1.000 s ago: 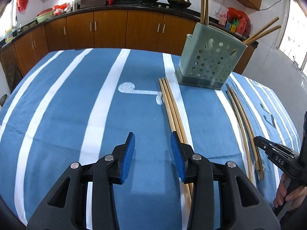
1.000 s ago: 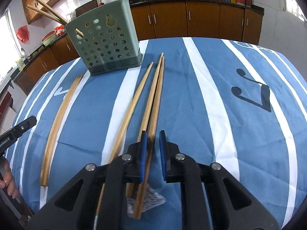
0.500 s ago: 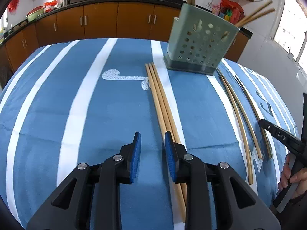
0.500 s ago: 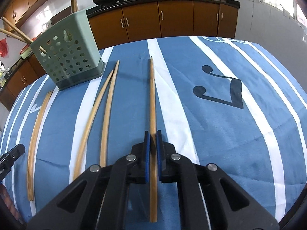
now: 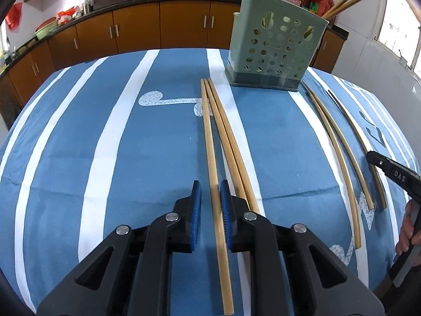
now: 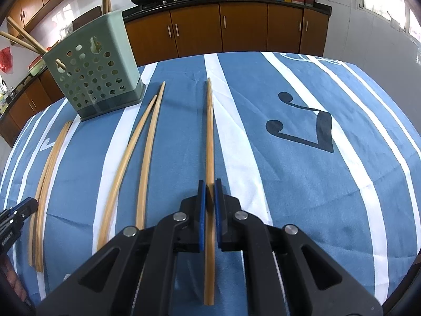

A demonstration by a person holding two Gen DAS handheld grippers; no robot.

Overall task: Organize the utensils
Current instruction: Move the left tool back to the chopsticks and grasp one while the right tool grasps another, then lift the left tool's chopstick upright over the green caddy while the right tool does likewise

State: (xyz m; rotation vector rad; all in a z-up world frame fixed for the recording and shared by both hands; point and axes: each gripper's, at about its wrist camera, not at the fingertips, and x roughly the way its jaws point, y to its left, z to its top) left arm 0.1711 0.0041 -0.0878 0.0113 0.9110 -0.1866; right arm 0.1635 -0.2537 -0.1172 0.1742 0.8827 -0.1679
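A green perforated utensil holder (image 5: pixel 273 50) stands at the far side of the table, with several chopsticks sticking out; it also shows in the right wrist view (image 6: pixel 92 76). My left gripper (image 5: pixel 210 192) is nearly closed around one wooden chopstick (image 5: pixel 210 142), whose far end rests on the cloth beside two more chopsticks (image 5: pixel 231 147). My right gripper (image 6: pixel 208 189) is shut on another chopstick (image 6: pixel 209 131) and holds it pointing away over the cloth. Two loose chopsticks (image 6: pixel 142 142) lie left of it.
The table has a blue cloth with white stripes (image 5: pixel 118 131). Chopsticks (image 5: pixel 339 147) lie at the right in the left wrist view. Another pair (image 6: pixel 44 173) lies at the left in the right wrist view. Brown cabinets (image 6: pixel 223 29) line the back wall.
My left gripper has moved right and closed in around a chopstick. My right gripper has closed on one chopstick and carried it right, away from the other two.
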